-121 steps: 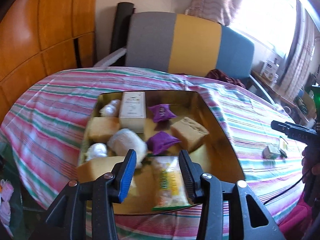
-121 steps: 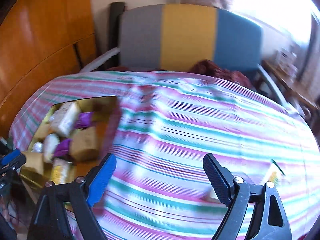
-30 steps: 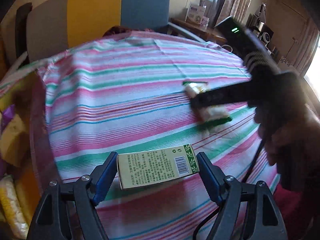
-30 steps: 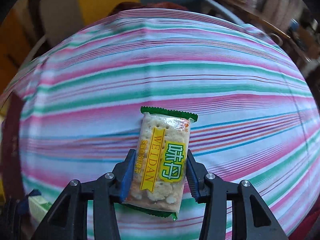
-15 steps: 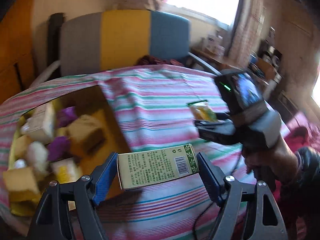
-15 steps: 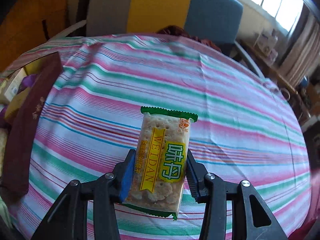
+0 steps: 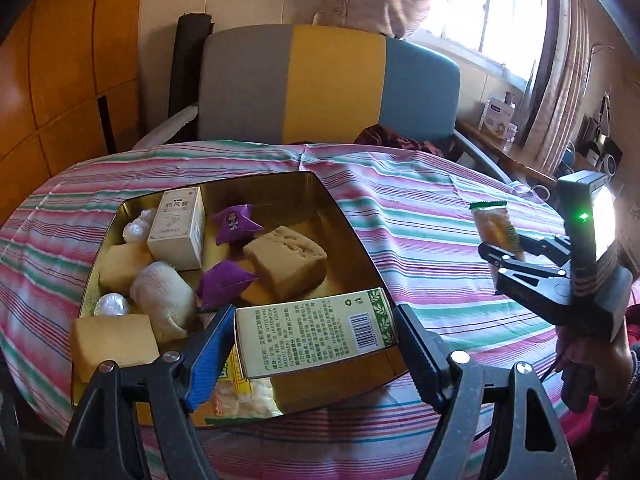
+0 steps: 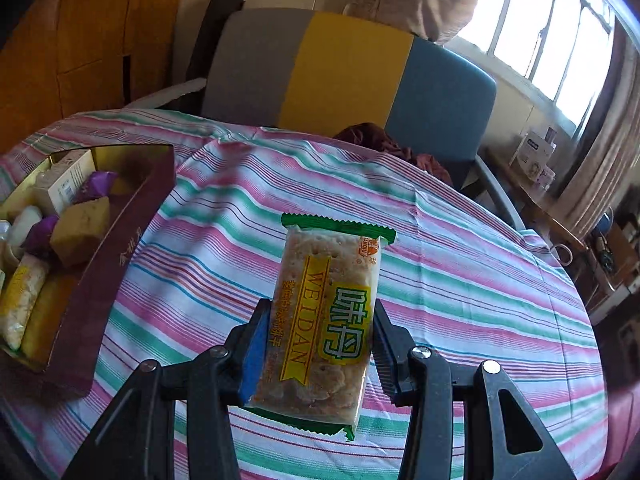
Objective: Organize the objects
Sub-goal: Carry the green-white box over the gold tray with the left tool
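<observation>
A big round table (image 7: 420,216) with a striped cloth fills both views. On it sits a wide gold tin (image 7: 352,236). The tin is the landmark here.

Inside the tin lie tan cakes, two purple pouches, white wrapped lumps, a small white box (image 7: 176,226) and a yellow snack pack at the near edge.

The left gripper (image 7: 314,334) hangs right over the near edge of the tin. Its jaws are clenched on a green and white box (image 7: 312,330). The box lies sideways, its long side running from one jaw to the other. The tin is just below and ahead of it, so this hand is the nearer one.

The right gripper (image 8: 316,348) is off to the right of the tin, over bare cloth. Its jaws squeeze a cracker pack (image 8: 326,312) by its long sides. The pack points away from the hand, long end forward. From here the tin (image 8: 100,256) lies well to the left.

I think the box can go in first, with a short drop. The cracker pack must travel left across the cloth before it can go in.
</observation>
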### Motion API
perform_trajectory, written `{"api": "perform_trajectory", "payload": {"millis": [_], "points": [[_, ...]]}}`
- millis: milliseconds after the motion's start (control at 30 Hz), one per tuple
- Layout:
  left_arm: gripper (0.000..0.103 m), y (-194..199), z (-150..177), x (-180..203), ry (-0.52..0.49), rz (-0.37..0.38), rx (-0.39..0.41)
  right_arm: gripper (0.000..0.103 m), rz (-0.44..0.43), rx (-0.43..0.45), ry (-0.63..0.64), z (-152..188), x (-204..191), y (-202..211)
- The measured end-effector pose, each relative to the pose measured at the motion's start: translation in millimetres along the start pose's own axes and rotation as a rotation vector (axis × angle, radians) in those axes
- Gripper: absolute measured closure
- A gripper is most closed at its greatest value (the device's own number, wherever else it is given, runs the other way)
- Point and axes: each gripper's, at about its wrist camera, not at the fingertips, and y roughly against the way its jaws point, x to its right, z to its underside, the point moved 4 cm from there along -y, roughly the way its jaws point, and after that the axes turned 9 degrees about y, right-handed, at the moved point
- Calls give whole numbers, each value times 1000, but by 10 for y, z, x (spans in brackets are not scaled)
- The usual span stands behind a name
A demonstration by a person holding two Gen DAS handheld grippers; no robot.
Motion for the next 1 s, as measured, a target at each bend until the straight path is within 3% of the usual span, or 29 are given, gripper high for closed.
{"api": "perform_trajectory", "payload": {"millis": [300,567,1000], "points": [[23,-94,29,2,-13,-42,-19,56,-8,20,-11,-32,-5,19],[23,-116,-96,-159,-6,-167,-4,56,-13,1,-10,-14,-24,-35],[23,-73,-142,-404,22,-221,8,56,-38,-72,-18,114,-52,-249]]}}
